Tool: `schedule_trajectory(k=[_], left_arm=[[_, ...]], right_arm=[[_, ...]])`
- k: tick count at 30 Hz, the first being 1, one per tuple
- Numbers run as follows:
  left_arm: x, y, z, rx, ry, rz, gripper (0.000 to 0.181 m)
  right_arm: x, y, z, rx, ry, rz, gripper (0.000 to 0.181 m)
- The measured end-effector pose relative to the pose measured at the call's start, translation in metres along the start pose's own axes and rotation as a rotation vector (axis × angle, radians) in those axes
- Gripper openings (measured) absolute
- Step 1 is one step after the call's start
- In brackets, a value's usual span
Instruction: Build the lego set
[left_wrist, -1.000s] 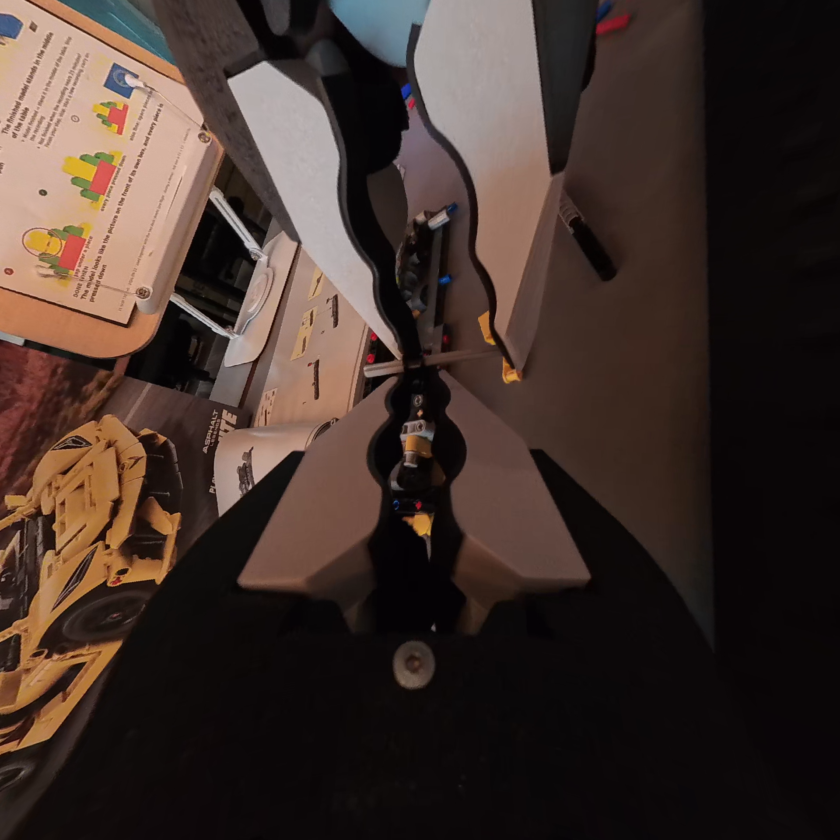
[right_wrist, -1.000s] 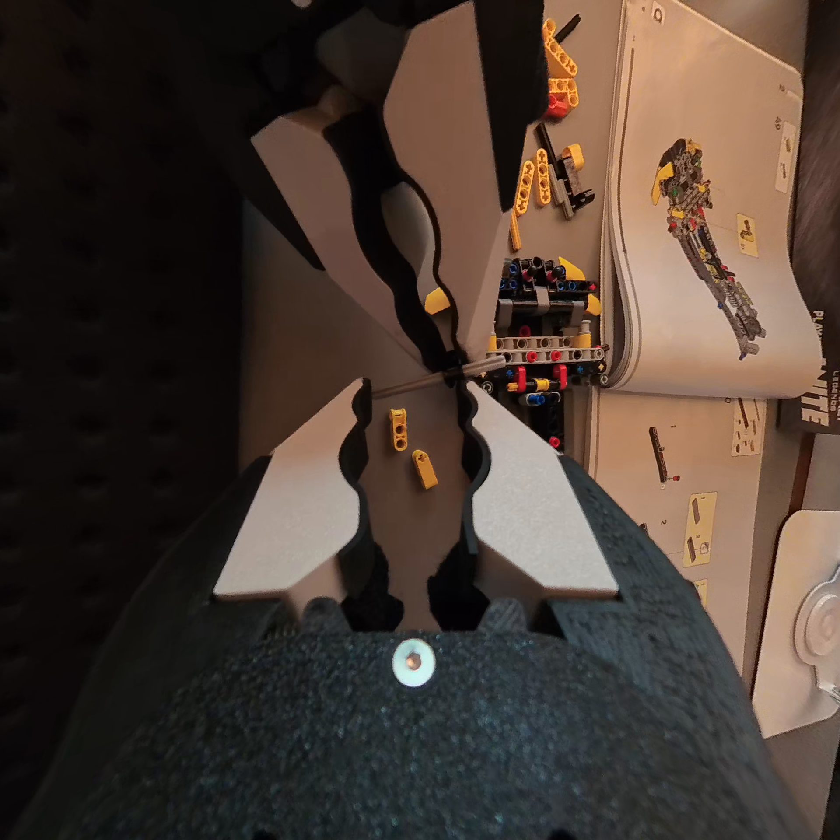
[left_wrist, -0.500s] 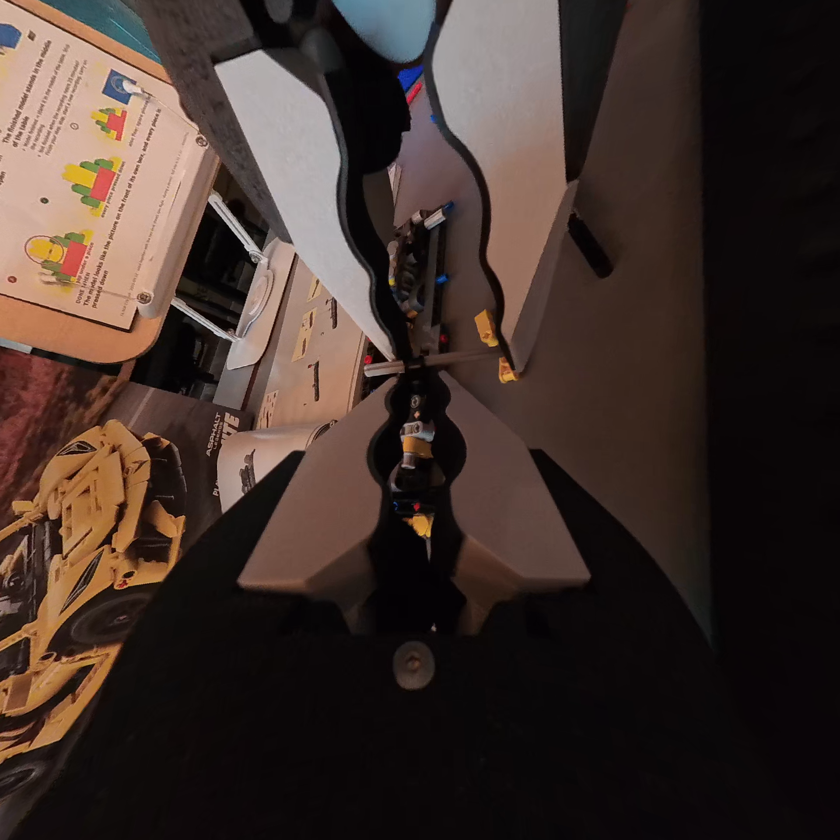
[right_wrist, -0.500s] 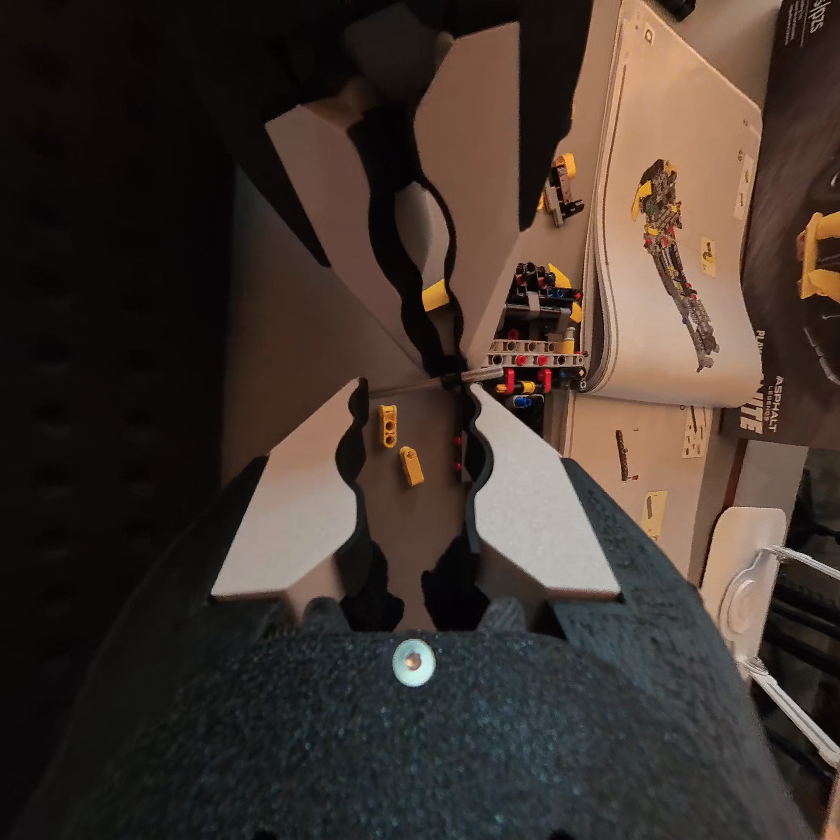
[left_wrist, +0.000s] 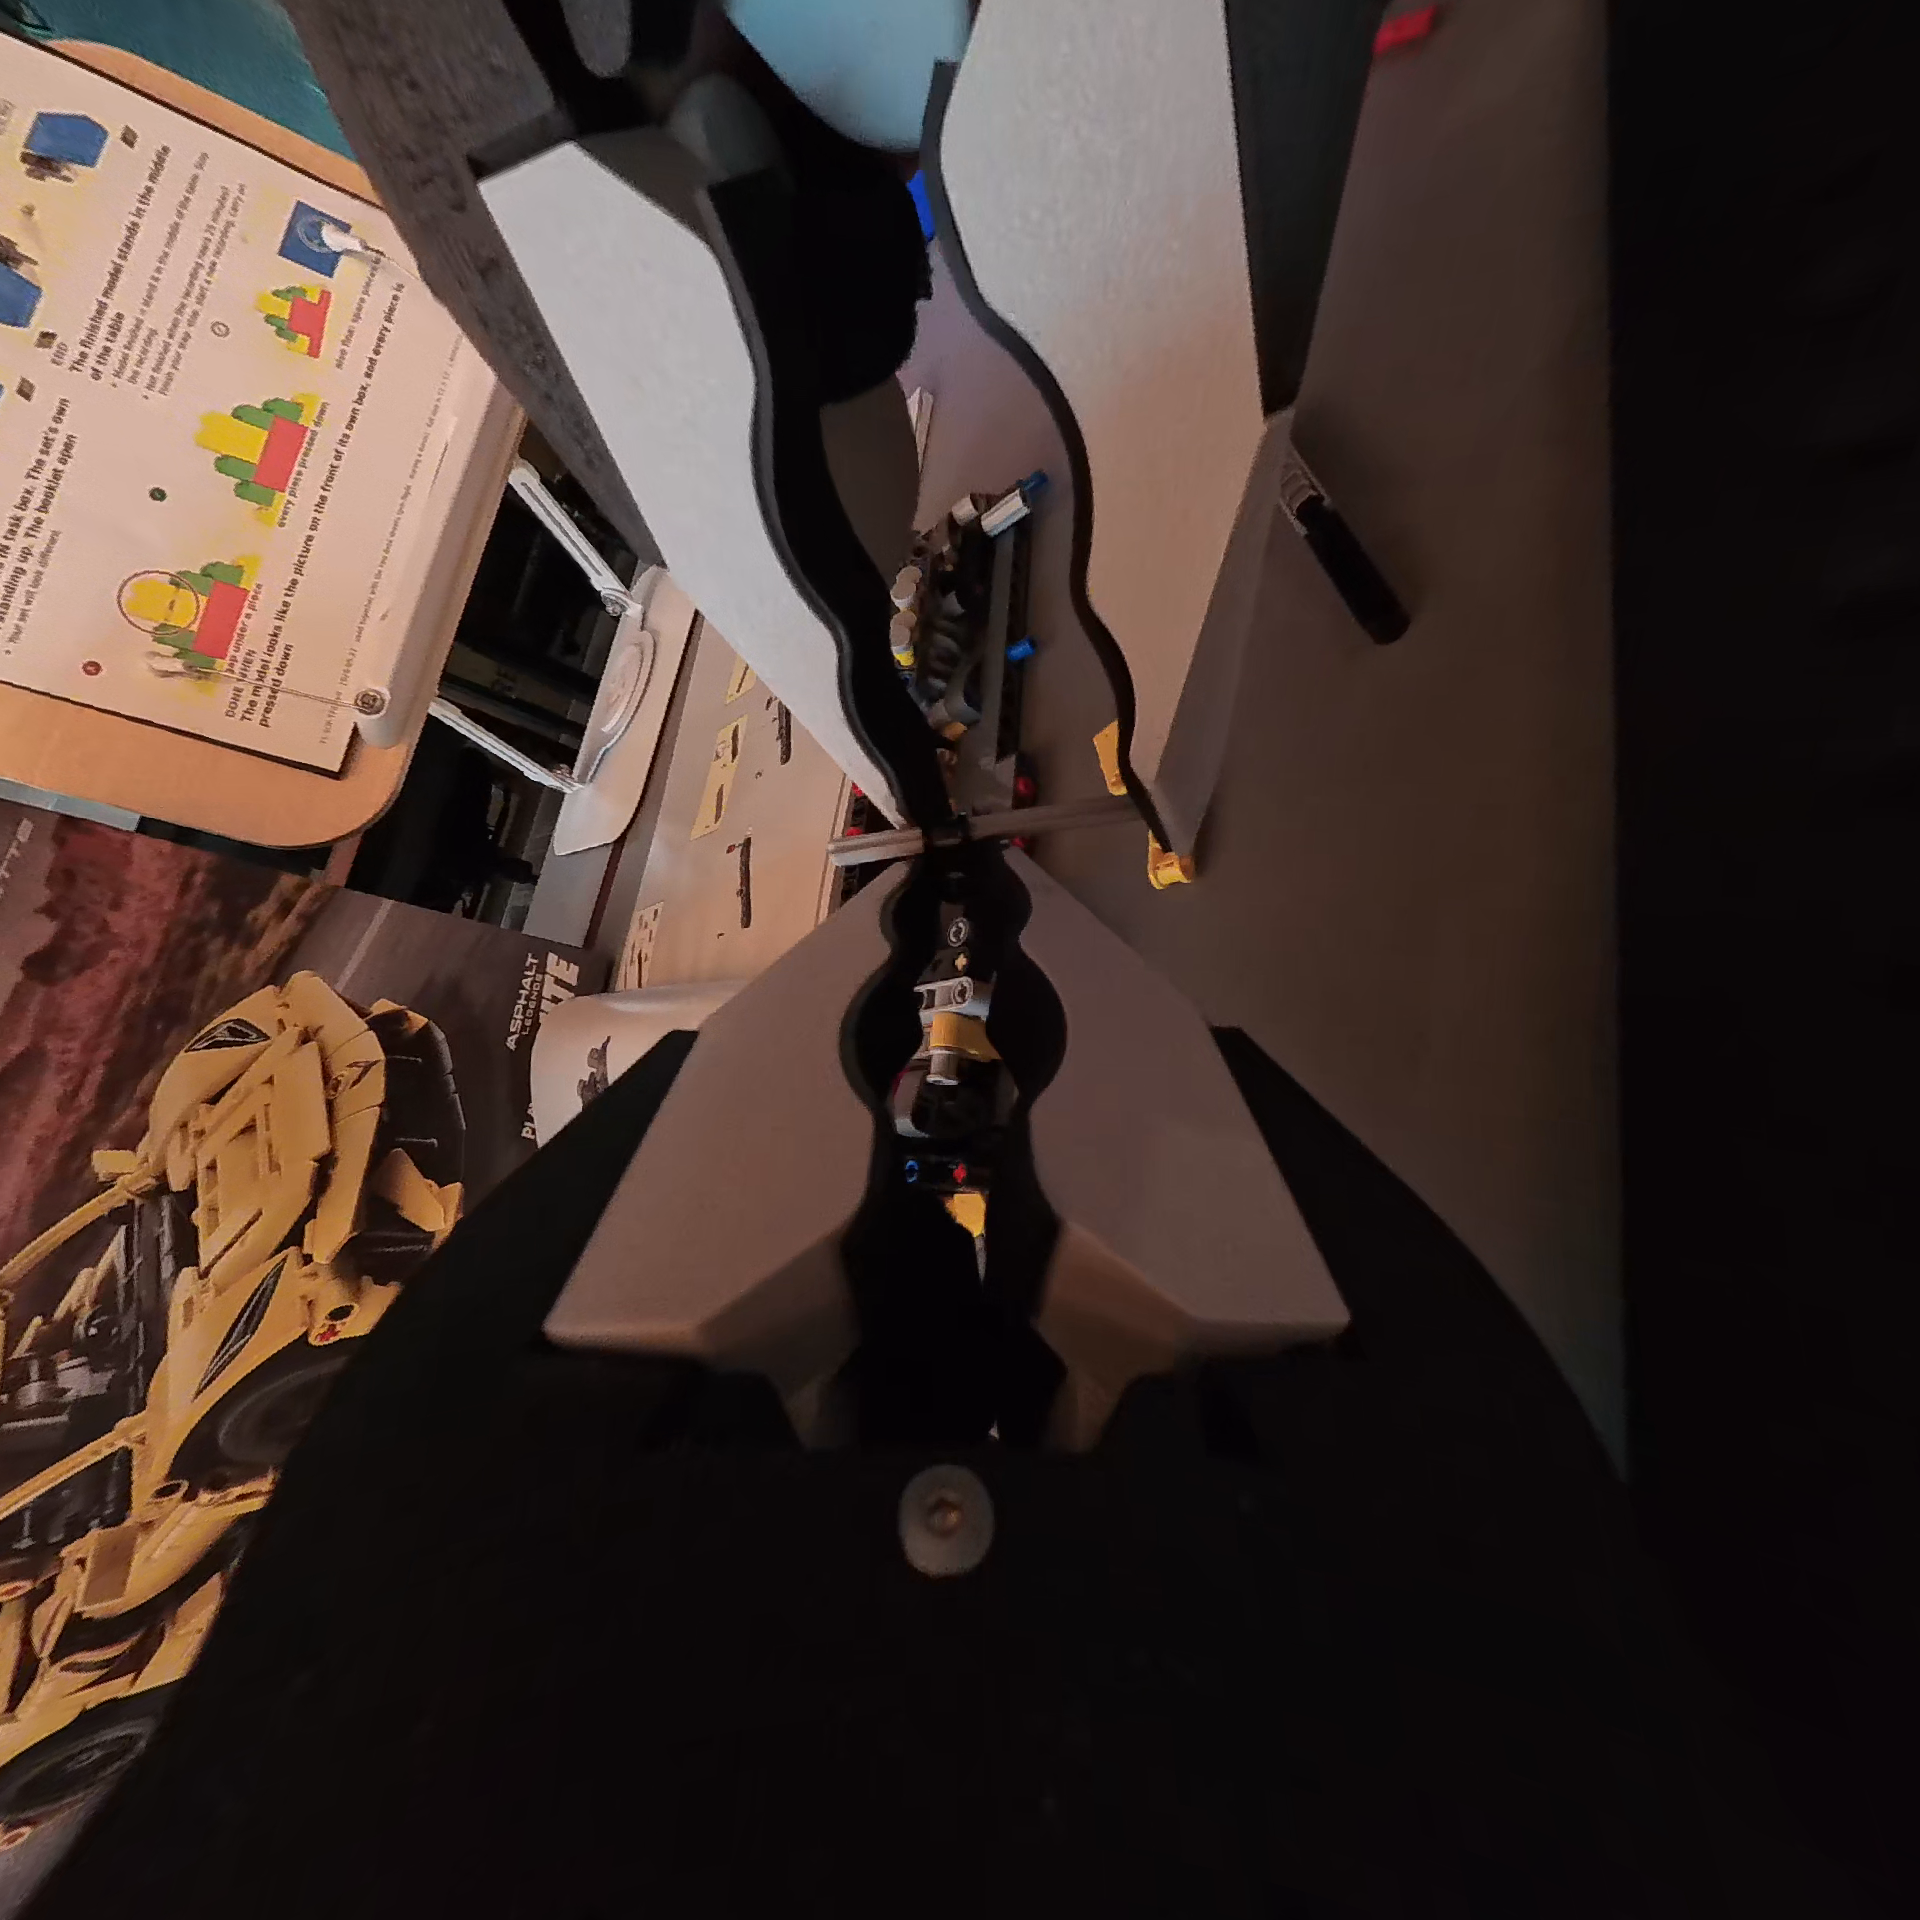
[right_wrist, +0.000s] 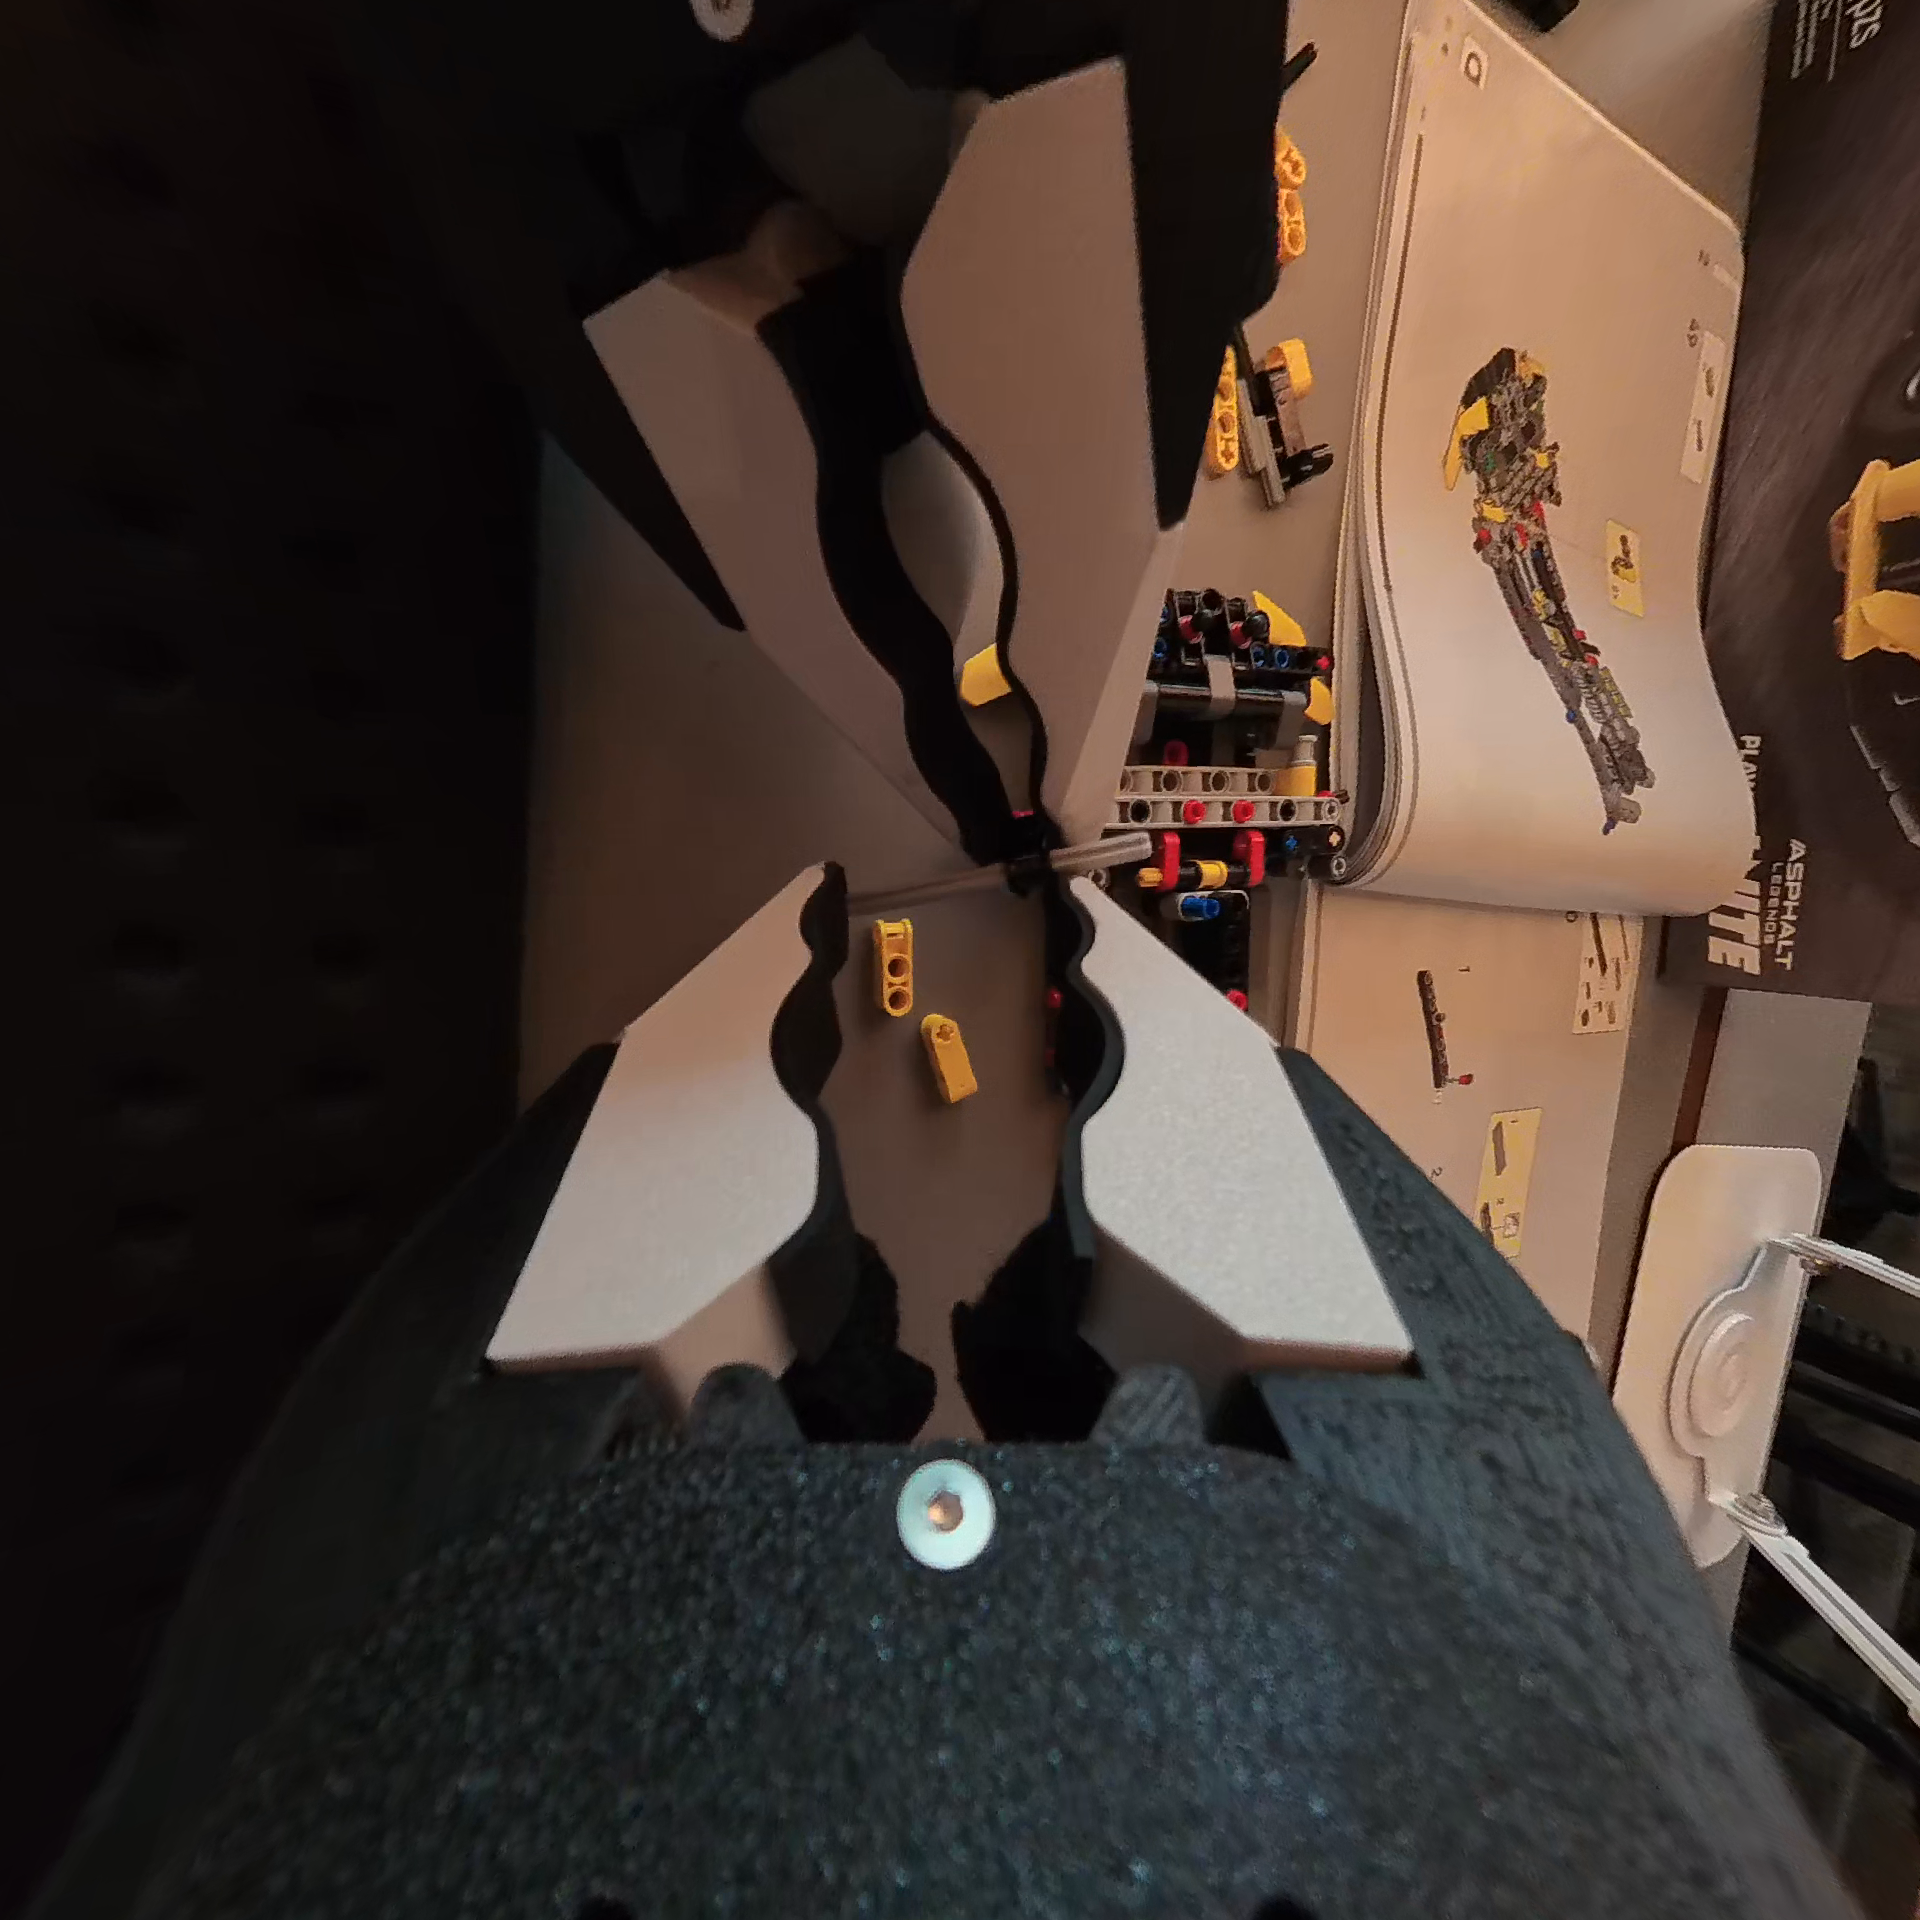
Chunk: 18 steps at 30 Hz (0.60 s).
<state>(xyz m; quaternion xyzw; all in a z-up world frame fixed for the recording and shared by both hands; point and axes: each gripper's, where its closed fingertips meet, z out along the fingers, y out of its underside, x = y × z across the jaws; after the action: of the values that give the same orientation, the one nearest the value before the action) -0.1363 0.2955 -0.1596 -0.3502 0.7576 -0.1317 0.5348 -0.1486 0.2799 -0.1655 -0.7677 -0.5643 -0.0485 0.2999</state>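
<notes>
Grey axle (right_wrist: 1039, 868) lies crosswise, pinched by left gripper (left_wrist: 940, 831).

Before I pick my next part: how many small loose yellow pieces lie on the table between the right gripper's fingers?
2. A two-hole yellow connector lies nearer the left finger; a rounded yellow piece lies just right of and below it. The fingers may hide more.

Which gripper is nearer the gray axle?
Left. The left gripper is shut on the axle at its middle; the right gripper is open, its fingers straddling one end without gripping.
</notes>
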Motion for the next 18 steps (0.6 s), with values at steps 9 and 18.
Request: schedule_trajectory(k=[9, 18], left_arm=[[0.0022, 0.0022, 0.0016, -0.014, 0.002, 0.023, 0.004], [0.0036, 0.0035, 0.0025, -0.023, 0.003, 0.037, 0.005]], right_arm=[[-0.0014, 0.0022, 0.0029, -0.002, 0.004, -0.012, 0.036], [-0.0024, 0.0023, 0.0049, 0.006, -0.010, 0.001, 0.035]])
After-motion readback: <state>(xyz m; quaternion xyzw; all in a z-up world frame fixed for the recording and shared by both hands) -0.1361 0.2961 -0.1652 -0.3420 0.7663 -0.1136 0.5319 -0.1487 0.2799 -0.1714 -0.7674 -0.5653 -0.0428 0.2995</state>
